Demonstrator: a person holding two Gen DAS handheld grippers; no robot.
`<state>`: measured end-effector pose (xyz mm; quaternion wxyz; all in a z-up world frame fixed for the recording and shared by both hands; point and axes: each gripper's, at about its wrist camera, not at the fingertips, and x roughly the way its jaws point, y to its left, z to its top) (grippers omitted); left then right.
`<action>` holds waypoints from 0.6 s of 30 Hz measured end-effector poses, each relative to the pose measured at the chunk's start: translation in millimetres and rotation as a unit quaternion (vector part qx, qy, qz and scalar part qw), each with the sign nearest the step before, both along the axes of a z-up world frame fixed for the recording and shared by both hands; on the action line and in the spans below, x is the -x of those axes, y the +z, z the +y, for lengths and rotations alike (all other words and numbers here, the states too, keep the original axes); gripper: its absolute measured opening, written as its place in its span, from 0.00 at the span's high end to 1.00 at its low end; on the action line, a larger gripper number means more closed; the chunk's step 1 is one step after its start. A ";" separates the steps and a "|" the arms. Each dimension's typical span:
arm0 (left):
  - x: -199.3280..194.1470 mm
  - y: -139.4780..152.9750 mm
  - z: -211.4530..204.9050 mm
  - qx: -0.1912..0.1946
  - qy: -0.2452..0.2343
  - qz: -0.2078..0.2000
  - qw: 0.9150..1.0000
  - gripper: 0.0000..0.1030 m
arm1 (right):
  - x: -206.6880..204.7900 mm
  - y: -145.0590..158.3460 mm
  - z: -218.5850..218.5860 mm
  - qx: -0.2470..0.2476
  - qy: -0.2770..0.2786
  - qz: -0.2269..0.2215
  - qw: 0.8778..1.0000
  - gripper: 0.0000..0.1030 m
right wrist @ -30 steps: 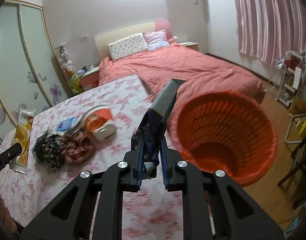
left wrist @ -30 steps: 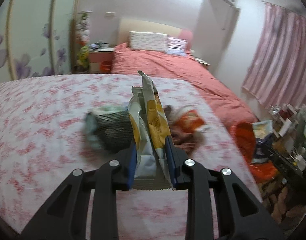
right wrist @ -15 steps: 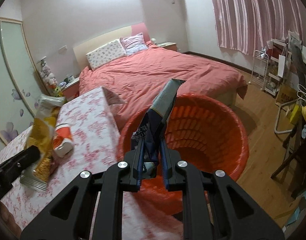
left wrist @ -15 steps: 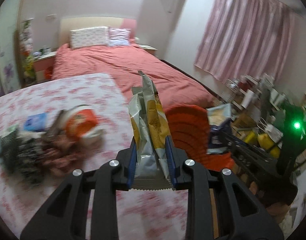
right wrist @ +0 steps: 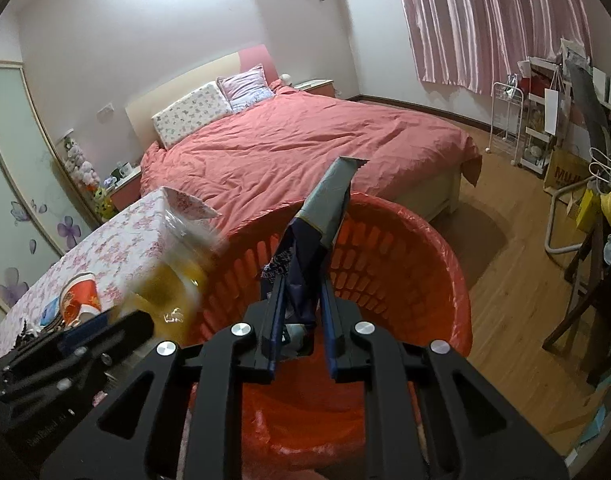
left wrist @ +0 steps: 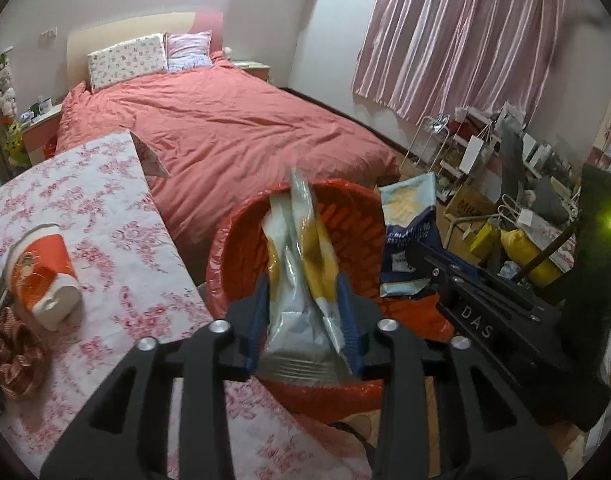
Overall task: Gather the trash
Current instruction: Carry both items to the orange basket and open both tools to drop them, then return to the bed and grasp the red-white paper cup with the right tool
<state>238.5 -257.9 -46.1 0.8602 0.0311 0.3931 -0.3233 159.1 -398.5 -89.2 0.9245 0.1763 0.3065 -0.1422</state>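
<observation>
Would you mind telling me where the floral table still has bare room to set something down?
The floral table is bare between its far corner and the orange cup, and along the edge beside the orange basket. The left end is crowded: the cup and brown wrappers.

A wide bed (right wrist: 305, 152) under a rumpled salmon-pink duvet stands against the white back wall (right wrist: 185, 32), with a floral pillow (right wrist: 191, 114) and a pink striped pillow (right wrist: 245, 88) at its cream headboard. Pink striped curtains (left wrist: 465, 36) hang on the right above a wooden plank floor (right wrist: 517, 288), where a white wire rack (right wrist: 505, 116) stands beside cluttered shelves. A pale wardrobe door painted with purple flowers (right wrist: 21, 200) fills the left side.
</observation>
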 end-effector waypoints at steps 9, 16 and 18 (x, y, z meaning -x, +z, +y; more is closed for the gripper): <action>-5.3 -9.4 23.3 -0.023 0.032 0.003 0.999 0.41 | 8.6 -3.7 -8.9 -0.001 -0.016 0.014 1.000 0.57; 8.7 -0.2 70.0 -0.047 0.078 -0.024 0.996 0.31 | 8.1 9.6 7.6 0.013 -0.005 0.017 1.000 0.53; 12.0 2.7 87.7 -0.051 0.093 -0.030 0.994 0.30 | 6.7 12.7 19.5 0.016 0.005 0.017 1.000 0.53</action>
